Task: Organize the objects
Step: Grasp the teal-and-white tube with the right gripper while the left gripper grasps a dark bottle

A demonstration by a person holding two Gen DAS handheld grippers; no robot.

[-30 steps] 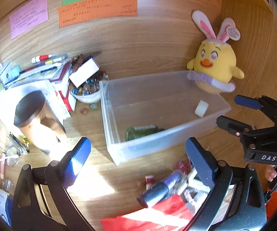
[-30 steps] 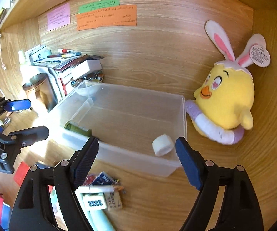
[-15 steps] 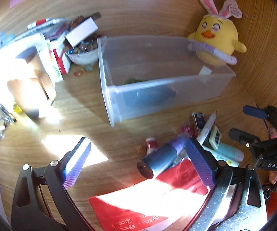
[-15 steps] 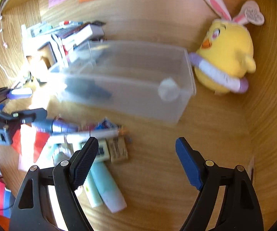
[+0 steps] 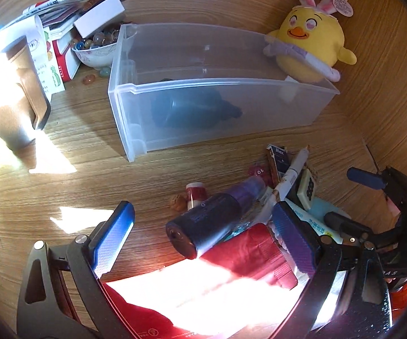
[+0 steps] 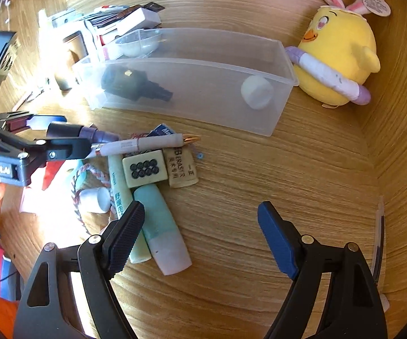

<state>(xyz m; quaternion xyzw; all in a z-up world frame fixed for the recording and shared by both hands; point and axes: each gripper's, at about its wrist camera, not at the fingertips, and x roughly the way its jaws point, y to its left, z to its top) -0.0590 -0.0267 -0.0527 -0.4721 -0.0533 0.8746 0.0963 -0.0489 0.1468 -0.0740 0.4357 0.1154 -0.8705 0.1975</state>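
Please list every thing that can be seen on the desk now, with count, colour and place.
Storage bin: one, clear, desk centre.
Bottle: one, dark, inside bin.
Small cylinder: one, white, inside bin.
Chick plush: one, yellow, beside bin.
Spray bottle: one, dark and purple, in front pile.
Pen: one, white, on pile.
Mahjong tile: one, cream, under pen.
Eraser: one, beige, beside tile.
Tubes: two, pale green, front pile.
Marble bowl: one, white, behind bin.
Left gripper: open, over spray bottle.
Right gripper: open, over desk.
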